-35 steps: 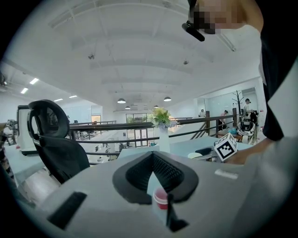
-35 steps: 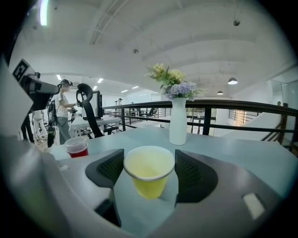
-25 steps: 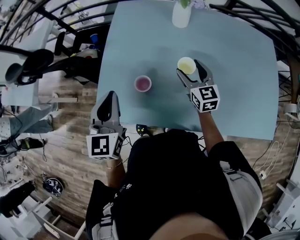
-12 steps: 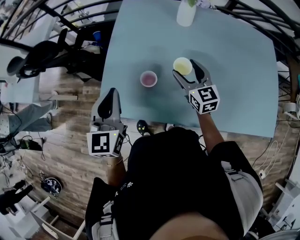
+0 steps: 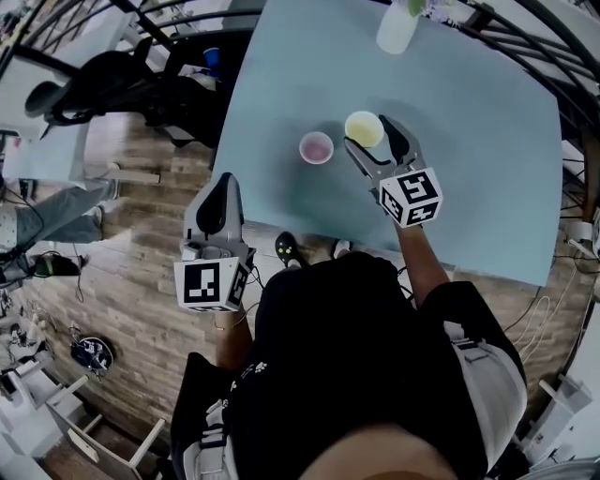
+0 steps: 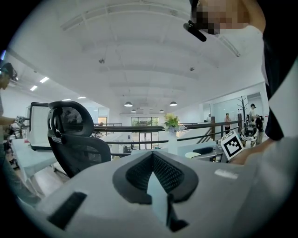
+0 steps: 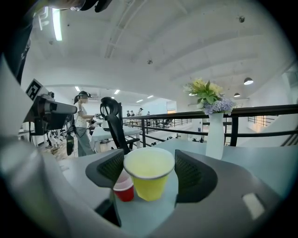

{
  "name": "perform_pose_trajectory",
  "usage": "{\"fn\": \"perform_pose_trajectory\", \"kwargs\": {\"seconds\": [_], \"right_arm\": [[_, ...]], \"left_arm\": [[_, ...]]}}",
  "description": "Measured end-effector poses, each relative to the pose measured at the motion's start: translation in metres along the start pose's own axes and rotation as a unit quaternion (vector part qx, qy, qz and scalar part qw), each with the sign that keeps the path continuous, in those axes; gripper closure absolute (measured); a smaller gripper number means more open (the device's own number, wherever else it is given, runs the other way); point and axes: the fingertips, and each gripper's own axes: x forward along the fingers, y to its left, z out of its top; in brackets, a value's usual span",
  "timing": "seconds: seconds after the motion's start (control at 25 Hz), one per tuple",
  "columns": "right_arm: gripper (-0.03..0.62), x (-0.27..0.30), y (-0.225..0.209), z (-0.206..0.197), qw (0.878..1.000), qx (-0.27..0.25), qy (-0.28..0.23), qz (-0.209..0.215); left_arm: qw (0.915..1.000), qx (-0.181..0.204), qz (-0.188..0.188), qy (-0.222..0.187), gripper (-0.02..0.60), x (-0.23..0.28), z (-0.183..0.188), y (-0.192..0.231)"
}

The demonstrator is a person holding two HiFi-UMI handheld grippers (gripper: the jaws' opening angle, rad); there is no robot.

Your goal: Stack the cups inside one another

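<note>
A yellow cup (image 5: pixel 364 128) sits between the jaws of my right gripper (image 5: pixel 371 137), which is shut on it above the light blue table (image 5: pixel 478 178). In the right gripper view the yellow cup (image 7: pixel 149 174) fills the gap of that gripper (image 7: pixel 150 173). A smaller red cup (image 7: pixel 124 189) stands just behind and left of it. From the head view this red cup (image 5: pixel 316 147) stands close to the left of the yellow one. My left gripper (image 5: pixel 221 199) hangs off the table's near left corner over the wooden floor, shut and holding nothing (image 6: pixel 153 155).
A white vase with flowers (image 5: pixel 396 28) stands at the table's far edge, beyond the cups (image 7: pixel 215 135). A black office chair (image 5: pixel 103 80) is left of the table. Dark railings (image 5: pixel 525 37) run behind the table. Wooden floor lies to the left.
My right gripper has carried the yellow cup leftward, so the gap to the red cup has about halved. The left gripper has stayed where it was.
</note>
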Motion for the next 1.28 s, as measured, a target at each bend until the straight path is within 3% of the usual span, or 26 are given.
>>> {"fn": "perform_pose_trajectory", "kwargs": {"seconds": [0.52,1.28], "right_arm": [[0.249,0.033,0.049,0.017,0.998,-0.009,-0.011,0.062],[0.247,0.049,0.082,0.005,0.996,-0.005,0.006,0.090]], "left_arm": [[0.9996,-0.001,0.026,-0.008,0.592,-0.018,-0.001,0.030],[0.9993,-0.007,0.037,0.001,0.592,-0.020,0.000,0.051]]}}
